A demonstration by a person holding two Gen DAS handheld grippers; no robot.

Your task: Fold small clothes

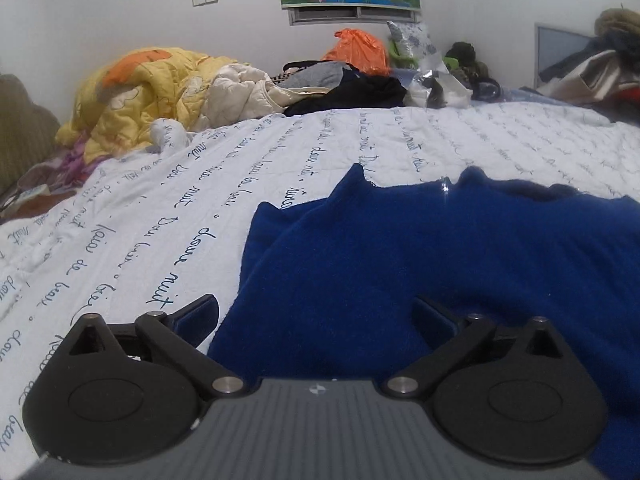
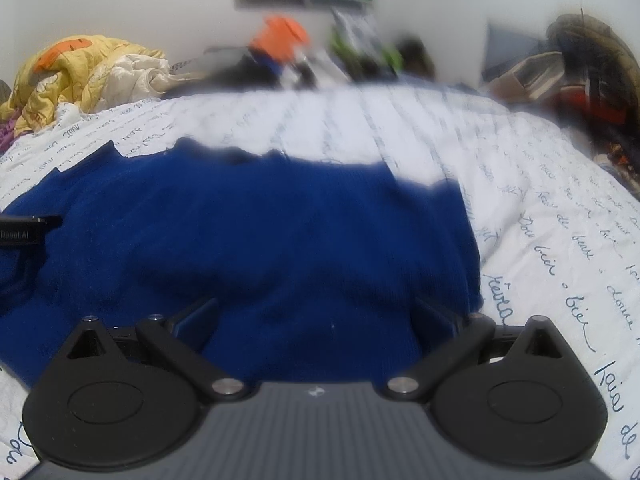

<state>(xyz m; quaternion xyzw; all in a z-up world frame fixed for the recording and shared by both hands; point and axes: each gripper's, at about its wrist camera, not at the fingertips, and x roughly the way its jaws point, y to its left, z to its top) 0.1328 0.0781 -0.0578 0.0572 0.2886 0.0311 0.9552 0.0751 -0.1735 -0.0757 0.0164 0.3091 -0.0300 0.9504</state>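
A dark blue knitted garment (image 1: 420, 248) lies spread on the white bedspread with blue script (image 1: 160, 208). My left gripper (image 1: 316, 316) is open and empty, low over the garment's near left edge; its left finger is over the bedspread, its right over the cloth. In the right wrist view the same garment (image 2: 260, 232) fills the middle. My right gripper (image 2: 316, 316) is open and empty over the garment's near right part. The left gripper's body (image 2: 24, 232) shows at the left edge of the right wrist view.
A yellow quilt (image 1: 132, 96) is heaped at the bed's far left. Dark clothes (image 1: 352, 92), an orange bag (image 1: 360, 50) and other clutter line the far side. More piled clothes (image 1: 600, 68) sit far right. The right wrist view is blurred.
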